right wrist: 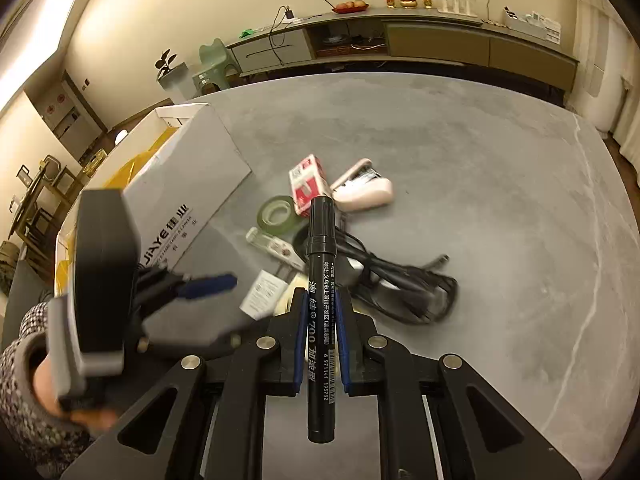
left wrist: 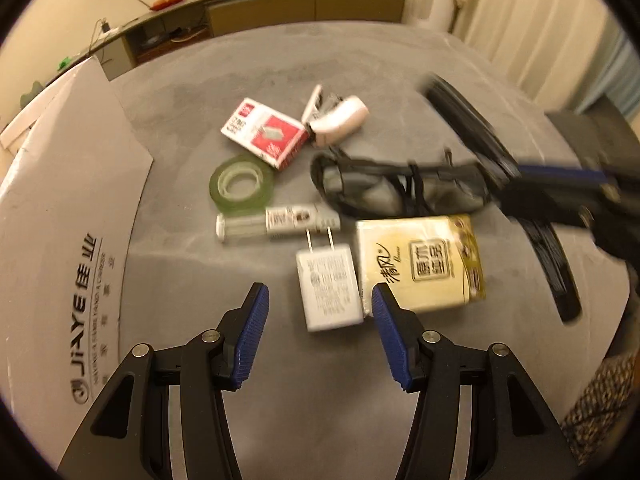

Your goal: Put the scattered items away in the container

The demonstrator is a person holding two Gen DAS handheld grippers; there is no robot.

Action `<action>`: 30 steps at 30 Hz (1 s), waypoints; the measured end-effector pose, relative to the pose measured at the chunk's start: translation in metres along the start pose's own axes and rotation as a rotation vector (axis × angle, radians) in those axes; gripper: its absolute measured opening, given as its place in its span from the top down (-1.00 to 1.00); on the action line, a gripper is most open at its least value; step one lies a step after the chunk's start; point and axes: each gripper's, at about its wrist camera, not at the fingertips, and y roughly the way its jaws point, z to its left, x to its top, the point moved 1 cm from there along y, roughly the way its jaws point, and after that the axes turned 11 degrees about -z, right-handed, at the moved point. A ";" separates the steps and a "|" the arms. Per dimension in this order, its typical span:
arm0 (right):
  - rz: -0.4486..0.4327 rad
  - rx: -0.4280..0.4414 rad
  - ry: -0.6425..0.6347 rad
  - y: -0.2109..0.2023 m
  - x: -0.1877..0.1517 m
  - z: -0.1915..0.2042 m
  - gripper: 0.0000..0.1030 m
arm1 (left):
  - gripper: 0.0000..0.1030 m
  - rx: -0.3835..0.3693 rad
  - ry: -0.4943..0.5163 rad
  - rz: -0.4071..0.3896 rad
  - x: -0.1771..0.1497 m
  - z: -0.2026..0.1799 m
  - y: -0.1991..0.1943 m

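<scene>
My left gripper [left wrist: 319, 300] is open and hangs over a white plug charger [left wrist: 328, 286] on the grey table [left wrist: 248, 60], one pad on each side above it. A yellow tissue pack [left wrist: 424, 260] lies just right of the charger. Behind them are dark glasses [left wrist: 400, 188], a white tube [left wrist: 280, 222], a green tape roll [left wrist: 242, 188], a red-and-white box [left wrist: 266, 134] and a white stapler-like item [left wrist: 340, 120]. My right gripper [right wrist: 320, 304] is shut on a black marker [right wrist: 320, 264], raised above the pile. The white cardboard container [right wrist: 188, 168] stands at the left.
The container's flap [left wrist: 72, 200] slopes over the table's left side, and something yellow [right wrist: 132, 168] lies inside it. My left gripper [right wrist: 196, 292] and a hand in a patterned sleeve [right wrist: 24, 344] fill the right wrist view's lower left. A low cabinet [right wrist: 440, 44] lines the far wall.
</scene>
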 end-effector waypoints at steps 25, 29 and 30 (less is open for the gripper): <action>-0.036 0.039 -0.002 -0.021 -0.006 0.007 0.72 | 0.40 0.026 -0.017 -0.112 0.018 0.016 -0.036; -0.052 0.059 -0.022 -0.022 -0.002 0.024 0.72 | 0.40 0.029 -0.024 -0.146 0.020 0.024 -0.055; -0.052 0.063 -0.025 -0.021 -0.001 0.027 0.72 | 0.40 0.031 -0.027 -0.151 0.020 0.027 -0.059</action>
